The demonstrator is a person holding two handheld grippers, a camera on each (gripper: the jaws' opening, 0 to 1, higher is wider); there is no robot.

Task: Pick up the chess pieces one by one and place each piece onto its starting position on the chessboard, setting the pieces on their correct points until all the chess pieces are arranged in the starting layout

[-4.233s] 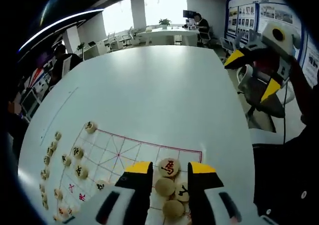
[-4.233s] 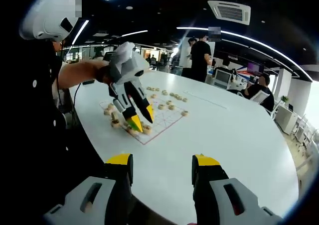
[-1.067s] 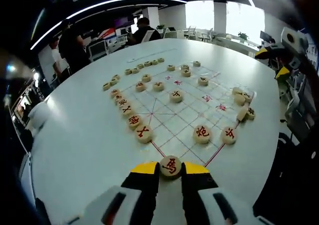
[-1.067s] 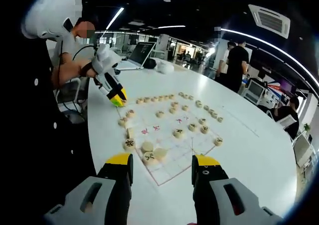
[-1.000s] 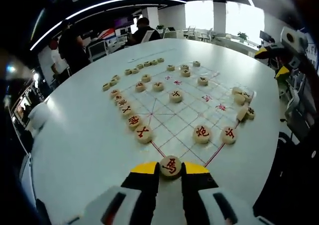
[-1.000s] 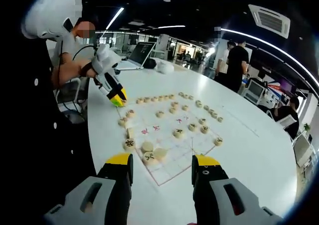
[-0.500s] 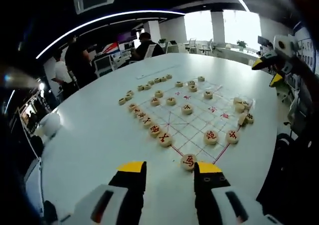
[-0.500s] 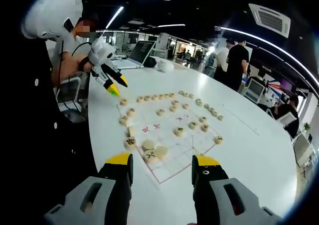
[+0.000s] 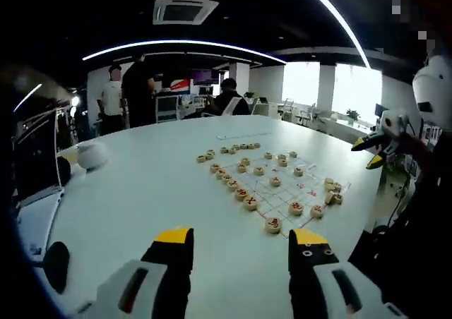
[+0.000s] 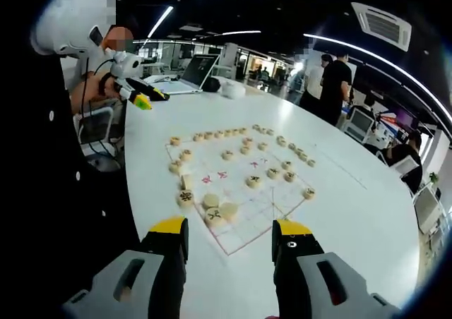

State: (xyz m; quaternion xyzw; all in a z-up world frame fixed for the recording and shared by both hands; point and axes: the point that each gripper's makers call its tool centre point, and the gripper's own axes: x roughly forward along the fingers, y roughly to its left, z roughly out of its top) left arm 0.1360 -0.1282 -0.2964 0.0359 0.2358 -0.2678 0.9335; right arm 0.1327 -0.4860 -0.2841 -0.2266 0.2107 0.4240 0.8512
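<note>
the left gripper (image 9: 239, 243) hangs above the white table (image 9: 141, 192), jaws apart and empty. beyond its tips lies the chessboard (image 9: 282, 192), a red-lined grid carrying round tan chess pieces (image 9: 251, 204) inked in red or black. the right gripper (image 10: 229, 233) is likewise spread with nothing held, near the board's corner.

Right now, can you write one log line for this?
left gripper: open, empty | right gripper: open, empty | chess piece: on board corner
</note>
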